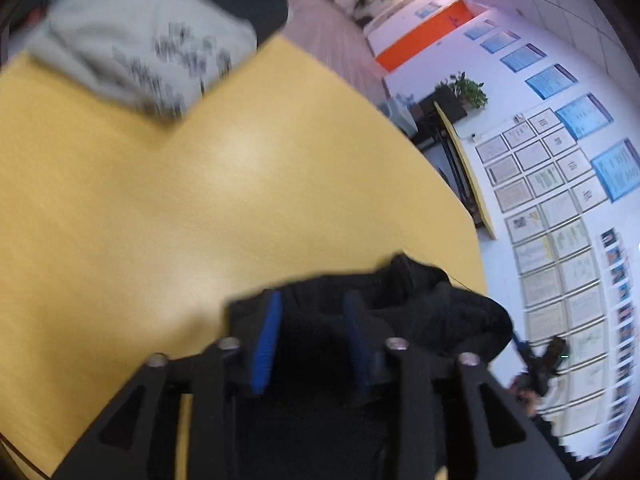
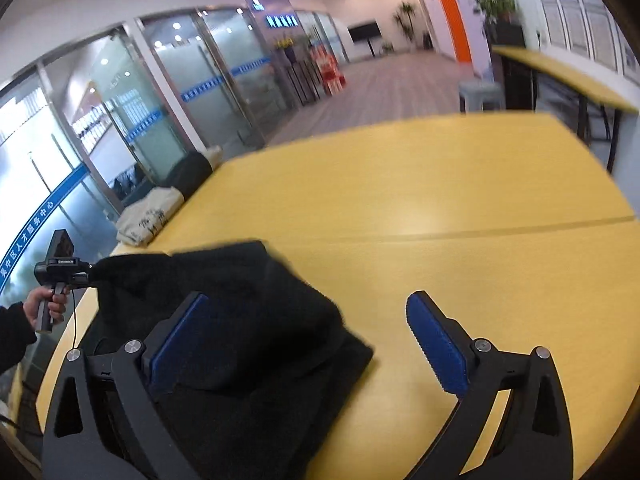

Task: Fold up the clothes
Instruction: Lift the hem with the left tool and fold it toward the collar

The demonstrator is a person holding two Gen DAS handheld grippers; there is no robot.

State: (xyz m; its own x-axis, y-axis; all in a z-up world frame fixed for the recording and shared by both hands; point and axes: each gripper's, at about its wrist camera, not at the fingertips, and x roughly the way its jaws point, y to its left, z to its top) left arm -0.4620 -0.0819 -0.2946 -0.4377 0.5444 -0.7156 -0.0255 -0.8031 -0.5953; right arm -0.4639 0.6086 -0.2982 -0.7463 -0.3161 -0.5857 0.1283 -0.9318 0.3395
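A black knitted garment (image 2: 248,320) lies at the near left part of the yellow table (image 2: 440,200). My left gripper (image 1: 312,312) is shut on a bunched edge of this black garment (image 1: 420,304), which fills the gap between its blue pads (image 1: 266,344). In the right wrist view the left gripper (image 2: 90,276) holds the garment's far left corner lifted off the table edge. My right gripper (image 2: 308,312) is open and empty, its left finger over the garment and its right finger over bare table.
A folded pale grey garment with dark print (image 1: 140,44) lies at the table's far corner, with a dark garment (image 1: 248,4) behind it. It also shows in the right wrist view (image 2: 148,216). Another yellow table (image 2: 568,76) stands by the wall.
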